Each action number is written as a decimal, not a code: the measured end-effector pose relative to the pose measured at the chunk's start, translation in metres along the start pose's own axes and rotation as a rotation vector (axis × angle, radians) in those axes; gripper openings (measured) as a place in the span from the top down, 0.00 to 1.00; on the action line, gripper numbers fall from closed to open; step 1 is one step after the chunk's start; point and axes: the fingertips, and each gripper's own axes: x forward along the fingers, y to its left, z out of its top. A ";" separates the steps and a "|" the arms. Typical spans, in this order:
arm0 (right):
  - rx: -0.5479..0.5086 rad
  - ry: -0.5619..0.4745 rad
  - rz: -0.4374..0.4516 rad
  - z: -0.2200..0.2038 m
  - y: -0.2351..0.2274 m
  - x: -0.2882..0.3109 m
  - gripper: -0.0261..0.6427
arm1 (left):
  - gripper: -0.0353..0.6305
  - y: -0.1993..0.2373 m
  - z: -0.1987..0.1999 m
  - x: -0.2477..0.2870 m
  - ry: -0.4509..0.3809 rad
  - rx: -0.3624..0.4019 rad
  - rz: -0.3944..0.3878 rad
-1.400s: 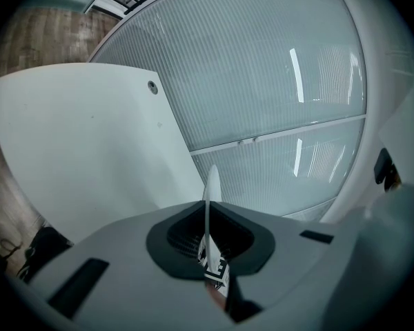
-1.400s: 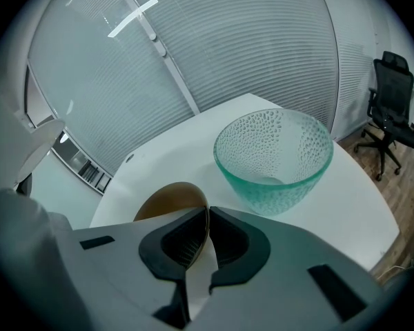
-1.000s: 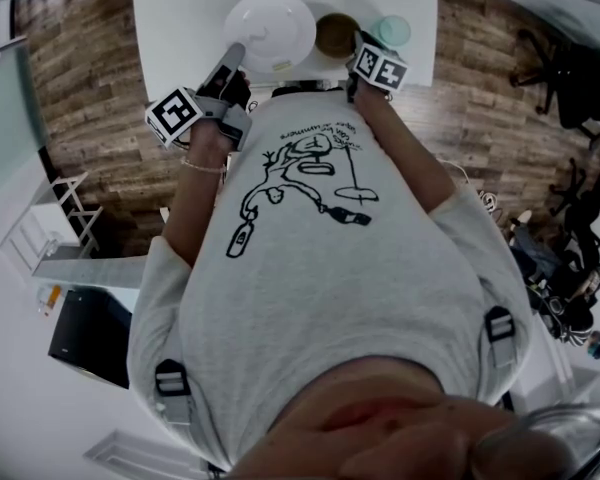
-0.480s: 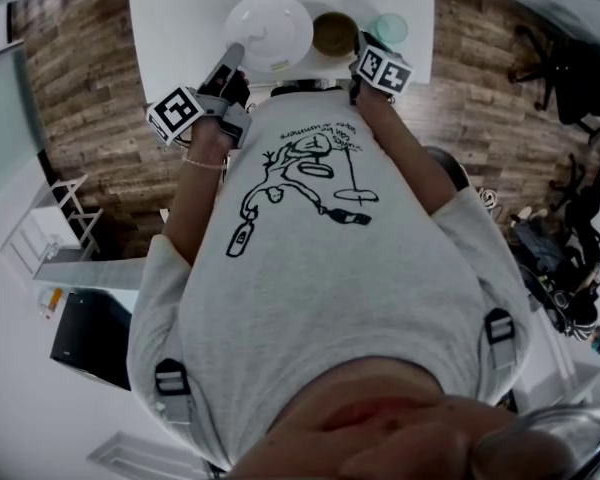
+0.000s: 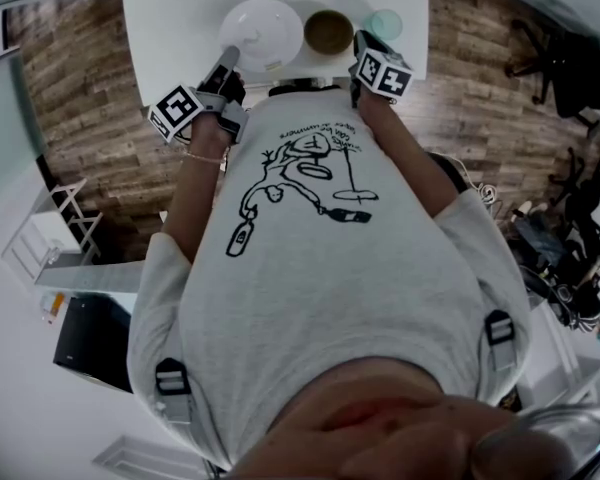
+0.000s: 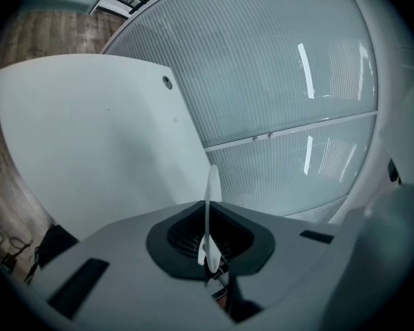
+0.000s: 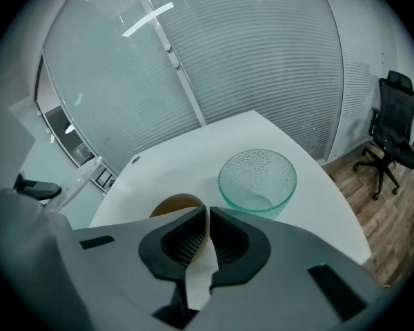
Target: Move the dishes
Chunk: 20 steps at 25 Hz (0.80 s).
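So, closest in, the grey T-shirt (image 5: 320, 268) has a scribbly drawing with lettering too small to read. The left claw (image 5: 230, 56) is clenched on the rim of the white plate (image 5: 265, 23) at the near edge of the worktop (image 5: 170, 28); can't tell if the plate's resting. The right claw (image 7: 207, 216) is clamped on the rim of the brown bowl (image 5: 329, 31) beside it. The glass bowl (image 7: 257, 174) sits by the right edge. Wood-plank floor (image 5: 80, 78) all around, with ribbed glass walls (image 7: 262, 61) and a black office chair (image 7: 393, 126) beyond.
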 end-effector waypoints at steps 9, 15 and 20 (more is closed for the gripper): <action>-0.161 -0.047 0.102 0.017 0.033 -0.014 0.90 | 0.93 0.044 -0.006 0.008 0.023 0.016 0.062; -0.333 -0.131 0.199 0.031 0.074 -0.035 0.91 | 0.93 0.068 -0.010 0.006 0.028 0.012 0.089; -0.465 -0.195 0.252 0.045 0.098 -0.049 0.91 | 0.93 0.086 -0.010 0.016 0.029 0.014 0.107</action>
